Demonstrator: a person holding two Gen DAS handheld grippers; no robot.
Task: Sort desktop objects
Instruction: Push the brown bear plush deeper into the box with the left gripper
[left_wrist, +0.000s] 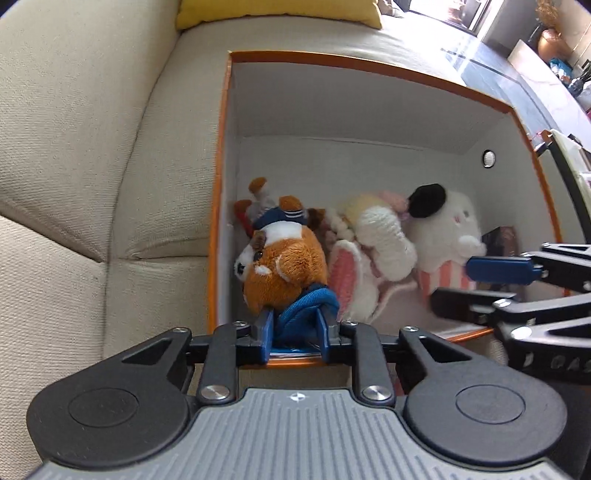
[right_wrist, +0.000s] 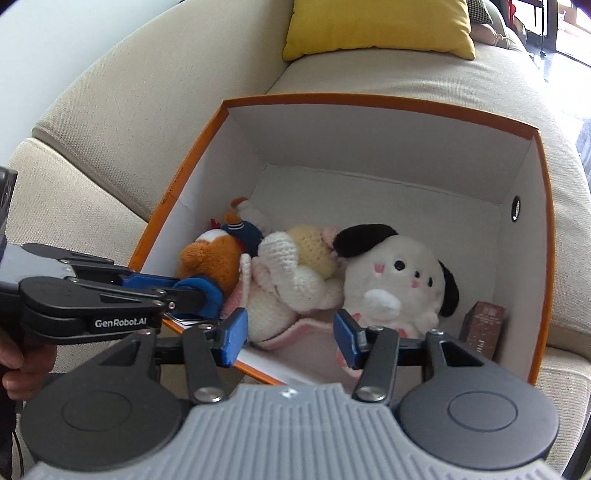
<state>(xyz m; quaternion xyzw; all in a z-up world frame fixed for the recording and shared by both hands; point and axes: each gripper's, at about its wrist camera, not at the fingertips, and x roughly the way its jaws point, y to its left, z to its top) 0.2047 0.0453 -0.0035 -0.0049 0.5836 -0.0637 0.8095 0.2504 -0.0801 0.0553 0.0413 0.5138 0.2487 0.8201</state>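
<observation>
An orange plush dog (left_wrist: 288, 266) in a blue sailor outfit lies at the left of an orange box (left_wrist: 332, 59) with white inner walls. My left gripper (left_wrist: 295, 325) is shut on a blue fabric part (left_wrist: 304, 314) of that plush, at the box's near edge. In the right wrist view the left gripper (right_wrist: 201, 293) comes in from the left with the blue fabric (right_wrist: 210, 291) between its pads. My right gripper (right_wrist: 290, 336) stands open above the near rim, over a crocheted white and pink bunny (right_wrist: 288, 280), and touches nothing. It also shows as the right gripper (left_wrist: 480, 286) at the left wrist view's right edge.
A white plush dog with black ears (right_wrist: 399, 273) sits at the right of the box, a small brown carton (right_wrist: 484, 325) in the corner beside it. The box rests on a beige sofa (right_wrist: 110, 110) with a yellow cushion (right_wrist: 376, 26) behind. A hand (right_wrist: 22, 365) holds the left gripper.
</observation>
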